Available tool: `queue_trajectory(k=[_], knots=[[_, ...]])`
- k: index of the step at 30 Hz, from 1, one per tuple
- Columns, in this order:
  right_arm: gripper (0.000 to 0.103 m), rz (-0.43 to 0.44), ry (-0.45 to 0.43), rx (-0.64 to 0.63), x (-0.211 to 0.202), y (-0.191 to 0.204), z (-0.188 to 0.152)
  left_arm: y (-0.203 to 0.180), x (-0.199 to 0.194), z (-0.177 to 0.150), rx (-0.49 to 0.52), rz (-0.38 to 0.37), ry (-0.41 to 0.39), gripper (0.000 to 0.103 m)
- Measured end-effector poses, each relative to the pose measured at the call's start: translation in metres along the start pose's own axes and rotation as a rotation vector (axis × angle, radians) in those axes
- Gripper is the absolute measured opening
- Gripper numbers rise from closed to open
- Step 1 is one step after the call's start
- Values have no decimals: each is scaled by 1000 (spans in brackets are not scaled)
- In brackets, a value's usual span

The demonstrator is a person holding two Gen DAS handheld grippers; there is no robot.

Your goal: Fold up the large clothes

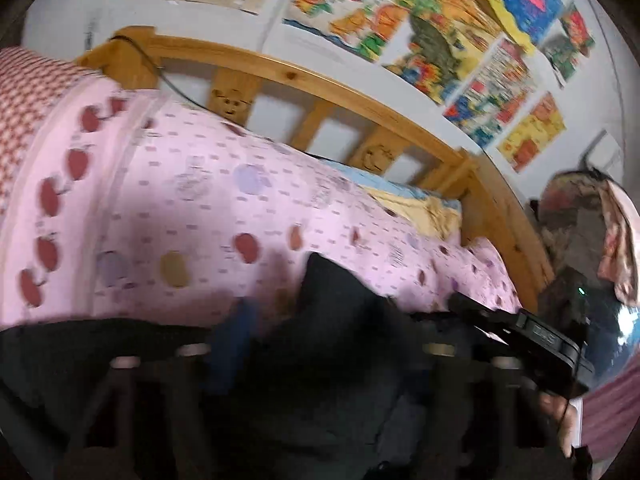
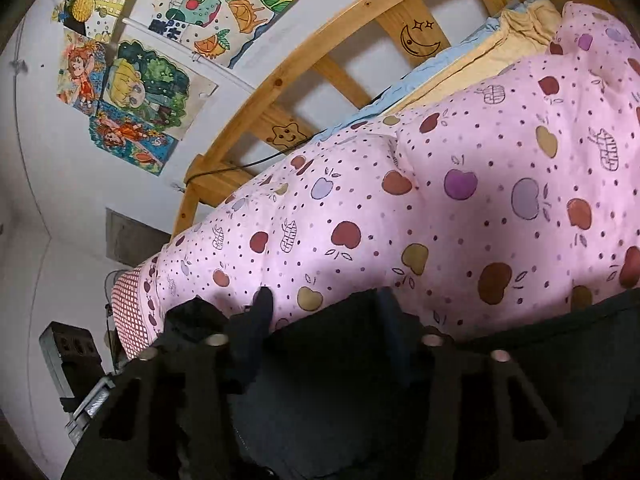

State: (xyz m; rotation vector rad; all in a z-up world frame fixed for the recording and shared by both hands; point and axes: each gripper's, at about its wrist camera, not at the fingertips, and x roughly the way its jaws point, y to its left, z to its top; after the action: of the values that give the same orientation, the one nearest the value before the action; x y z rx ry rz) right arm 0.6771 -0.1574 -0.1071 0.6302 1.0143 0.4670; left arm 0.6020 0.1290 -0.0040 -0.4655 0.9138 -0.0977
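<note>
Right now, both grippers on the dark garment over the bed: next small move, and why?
Probably lift both together to pull the dark garment taut. It bunches between the fingers of the left gripper and right gripper, slack above the pink quilt.

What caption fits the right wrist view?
Right gripper holding dark garment above a pink apple-print quilt, beside a wooden bed rail.

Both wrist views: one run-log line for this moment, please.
stage: mid-fold | left tongs: shut on dark fabric garment | right tongs: shut on it | backdrop: pink apple-print quilt
</note>
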Motion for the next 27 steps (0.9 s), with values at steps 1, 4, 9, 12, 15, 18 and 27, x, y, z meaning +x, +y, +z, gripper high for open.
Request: queue_trajectory(k=[1,4,9,12,15,18,27], knots=[[29,-7,-7,-13,-2,1,-2,-4,1,-1,10,14,3,30],[13,-15,-39,-69,-20,8,-11,-10,-9,-5,31,26,-14,15],[5,-17,-112,-213,-76,33,-36,-18,-52,-26,77,2,-70,11],[4,-29,-143,-300,-111,44,-58,-27,-82,-43,129,-2,-97,9],[3,-60,-172,-377,-146,44,-80,-37,-115,-67,215,-1,-119,8],[2,-104,-205,-418,-175,35,-100,-40,-136,-94,273,11,-116,8],[2,-164,-197,-374,-184,-15,-134,-36,-137,-158,398,77,-106,7]])
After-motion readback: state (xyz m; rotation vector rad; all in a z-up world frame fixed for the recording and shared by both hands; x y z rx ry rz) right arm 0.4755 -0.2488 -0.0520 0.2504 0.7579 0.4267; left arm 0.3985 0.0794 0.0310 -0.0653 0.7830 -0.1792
